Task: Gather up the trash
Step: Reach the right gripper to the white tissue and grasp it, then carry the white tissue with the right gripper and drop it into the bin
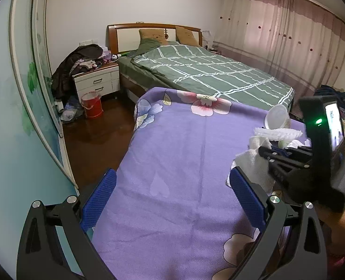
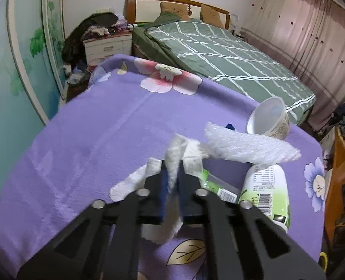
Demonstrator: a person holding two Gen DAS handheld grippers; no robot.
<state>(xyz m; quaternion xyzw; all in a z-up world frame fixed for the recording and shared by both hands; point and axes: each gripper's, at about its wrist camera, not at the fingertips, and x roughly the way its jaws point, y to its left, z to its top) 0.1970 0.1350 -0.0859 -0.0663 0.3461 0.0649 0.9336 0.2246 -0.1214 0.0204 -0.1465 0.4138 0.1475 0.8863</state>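
Right claw [image 2: 171,175] is pinching a white paper towel [image 2: 172,156] over the purple blanket [image 2: 90,135]. Left claw [image 1: 170,200] is hanging spread wide, holding nothing. Lying just beyond the towel: one foam sheet [image 2: 249,145], one bottle [image 2: 265,186], one tipped cup [image 2: 269,119].

The purple blanket [image 2: 83,140] over the bench is matt woven cloth with a fine ribbed weave. The white paper towel [image 2: 174,163] looks soft and embossed. The bubble wrap [image 2: 247,144] is translucent, bumpy plastic. The cup [image 2: 269,119] and bottle [image 2: 265,186] are smooth, slightly glossy plastic. The tongs' pads [image 1: 100,198] are textured blue rubber on matt black plastic arms. The floor [image 1: 97,135] is glossy dark wood.
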